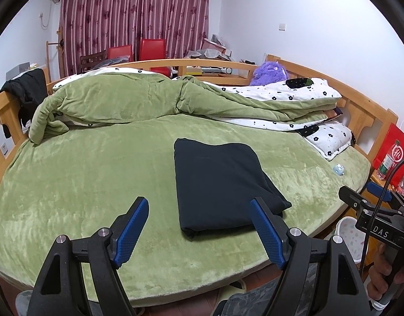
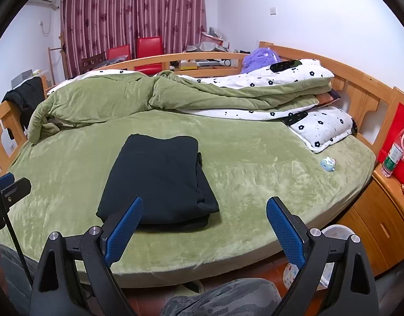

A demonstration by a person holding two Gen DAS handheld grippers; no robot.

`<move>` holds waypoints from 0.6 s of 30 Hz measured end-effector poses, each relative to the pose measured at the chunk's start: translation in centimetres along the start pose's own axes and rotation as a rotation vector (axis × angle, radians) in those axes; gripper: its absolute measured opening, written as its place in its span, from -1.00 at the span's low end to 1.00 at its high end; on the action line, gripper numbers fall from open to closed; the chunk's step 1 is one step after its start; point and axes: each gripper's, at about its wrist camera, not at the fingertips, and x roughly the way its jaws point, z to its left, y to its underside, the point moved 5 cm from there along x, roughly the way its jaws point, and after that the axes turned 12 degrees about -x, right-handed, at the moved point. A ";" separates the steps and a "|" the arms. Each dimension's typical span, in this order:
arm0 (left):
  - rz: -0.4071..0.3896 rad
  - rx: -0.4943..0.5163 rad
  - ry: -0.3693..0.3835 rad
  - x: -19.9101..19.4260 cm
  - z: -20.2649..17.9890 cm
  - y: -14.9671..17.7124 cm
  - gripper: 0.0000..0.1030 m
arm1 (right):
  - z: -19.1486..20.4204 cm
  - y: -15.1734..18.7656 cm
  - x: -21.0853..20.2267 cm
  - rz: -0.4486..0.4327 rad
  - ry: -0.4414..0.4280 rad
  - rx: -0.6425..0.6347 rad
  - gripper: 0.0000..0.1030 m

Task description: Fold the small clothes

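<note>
While folded, black garment lies flat, long axis front-to-back

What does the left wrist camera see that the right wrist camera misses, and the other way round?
Only the left wrist view shows the right gripper's black body with its lettering and the hand holding it. Only the right wrist view shows the wooden bedside cabinet front. Both show the folded black garment lying flat on the green bed, the small blue toy, the purple plush, and open, empty jaws.
</note>
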 end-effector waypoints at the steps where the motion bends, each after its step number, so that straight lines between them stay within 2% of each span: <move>1: 0.000 0.002 0.002 -0.1 -0.1 0.0 0.51 | -0.1 0.0 0.0 -0.002 0.000 0.002 0.82; 18: -0.007 0.013 0.014 -1.2 -0.3 0.2 0.52 | 0.0 -0.2 -0.8 -0.013 -0.006 0.008 0.82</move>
